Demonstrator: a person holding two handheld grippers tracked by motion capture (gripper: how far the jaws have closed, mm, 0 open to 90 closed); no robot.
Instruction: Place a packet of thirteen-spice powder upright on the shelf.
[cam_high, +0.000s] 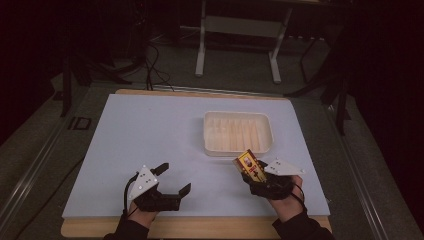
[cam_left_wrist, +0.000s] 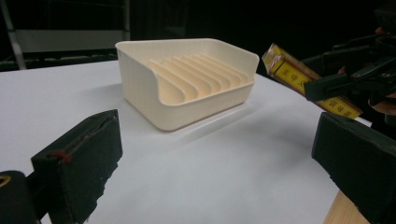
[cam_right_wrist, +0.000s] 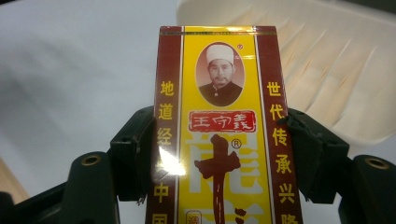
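A: What is closest to us in the high view?

B: Two hands at the bottom of the picture. The left gripper (cam_high: 170, 177) is at the lower left. Its jaws are wide apart and nothing is between them.

A: Does its own view show that too?

B: Yes. In the left gripper view one black jaw sits at the lower left corner and the other at the lower right, with bare white table (cam_left_wrist: 224, 172) between them.

A: And the other hand?

B: The right gripper (cam_high: 250, 172) is at the lower right of the high view. It is squeezing a yellow and red box (cam_high: 249, 164). The box sticks up and leans toward the upper left.

A: How does the squeeze look up close?

B: In the right gripper view the box (cam_right_wrist: 219, 126) stands in the middle of the picture. A black pad presses on each long side. The box front has a small portrait in an oval and red and yellow writing.

A: What is farther away?

B: A cream tray (cam_high: 210, 131) with ribs inside. In the high view it lies just above the box, in the middle right of the picture. Nothing is in it. In the left gripper view the tray (cam_left_wrist: 140, 88) is in the upper middle, and the box (cam_left_wrist: 299, 77) is held up at the right, just beside it.

A: And past the table?

B: A dark floor with cables (cam_high: 155, 70) at the top left, and the pale legs of a stand (cam_high: 201, 45) at the top.
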